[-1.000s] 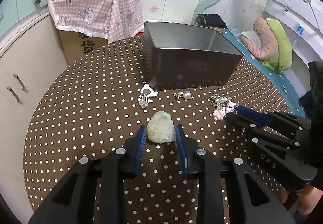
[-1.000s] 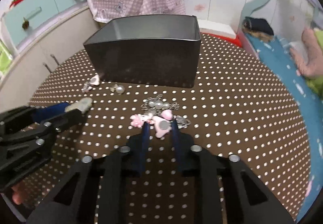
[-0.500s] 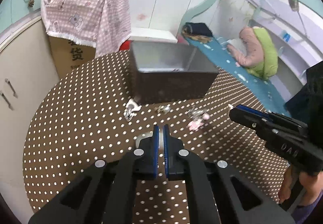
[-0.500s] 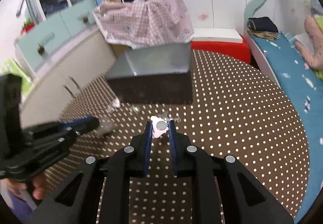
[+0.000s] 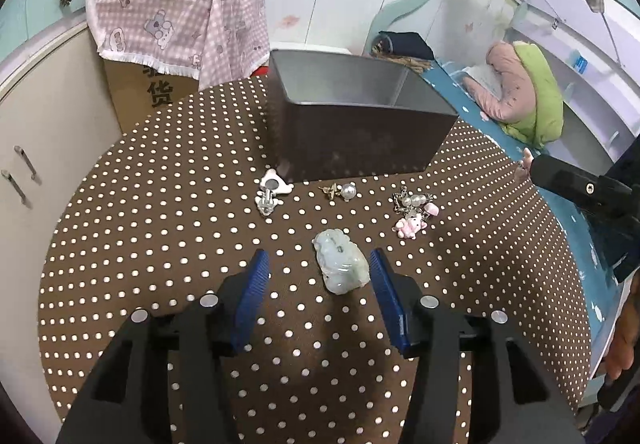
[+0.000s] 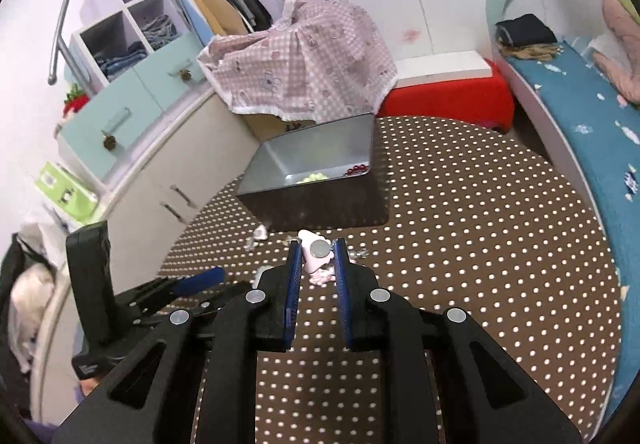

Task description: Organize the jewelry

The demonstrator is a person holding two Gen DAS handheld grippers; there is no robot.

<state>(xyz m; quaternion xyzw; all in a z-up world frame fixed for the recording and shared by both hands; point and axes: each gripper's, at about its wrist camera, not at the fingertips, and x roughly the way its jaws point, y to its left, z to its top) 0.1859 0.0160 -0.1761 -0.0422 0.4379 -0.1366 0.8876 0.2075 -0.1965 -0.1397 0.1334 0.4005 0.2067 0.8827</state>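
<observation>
A pale green jade pendant (image 5: 341,261) lies on the polka-dot table (image 5: 160,228) between the fingers of my open left gripper (image 5: 318,270), nearer the right finger. My right gripper (image 6: 317,254) is shut on a pink charm (image 6: 316,259) with a round metal back and holds it above the table, in front of the dark metal box (image 6: 320,180). The box (image 5: 352,124) holds green and red beads (image 6: 332,175). On the table before the box lie a white charm (image 5: 272,190), a pearl earring (image 5: 340,191) and a pearl chain with pink charms (image 5: 414,210).
A pink checked cloth (image 5: 180,16) covers a carton behind the table. Cream cabinets (image 5: 36,148) stand left. A blue bench (image 6: 592,132) with cushions runs along the right. A red stool (image 6: 448,96) stands behind the table.
My left gripper has opened and the jade pendant now lies on the table between its fingers. My right gripper has lifted higher with the pink charm in it.
</observation>
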